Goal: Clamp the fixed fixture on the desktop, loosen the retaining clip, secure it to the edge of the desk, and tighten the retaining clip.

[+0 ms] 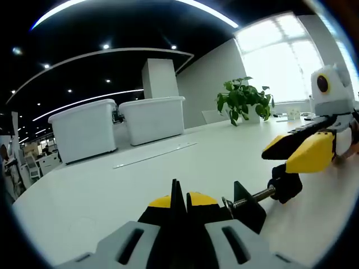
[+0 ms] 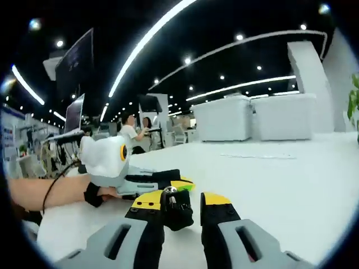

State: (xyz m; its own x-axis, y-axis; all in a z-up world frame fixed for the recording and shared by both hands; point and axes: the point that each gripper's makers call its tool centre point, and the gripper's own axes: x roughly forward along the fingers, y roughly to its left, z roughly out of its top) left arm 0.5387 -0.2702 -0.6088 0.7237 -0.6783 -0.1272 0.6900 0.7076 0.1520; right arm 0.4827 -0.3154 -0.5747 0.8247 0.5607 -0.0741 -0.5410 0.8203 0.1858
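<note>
Left tongs (image 1: 180, 203) clenched on black screw-clamp fixture (image 1: 247, 206); right tongs (image 2: 180, 208) pinch its black knob (image 2: 175, 208). Loosening apparently underway; white tabletop (image 1: 112, 190) edge mounting, tightening remain.

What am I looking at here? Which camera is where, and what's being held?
There is no robot arm. A person holds a tool with two-jaw tongs in each hand, and a fisheye camera rides on each tool.

The left gripper view looks along the left tongs. They look shut on a small black clamp, low over the white table. The clamp's screw points toward the other tool, which comes in from the right.

The right gripper view looks along the right tongs. The screw's knob sits between them, but I can't tell whether they pinch it.

Further back are two white bins and a potted plant.
</note>
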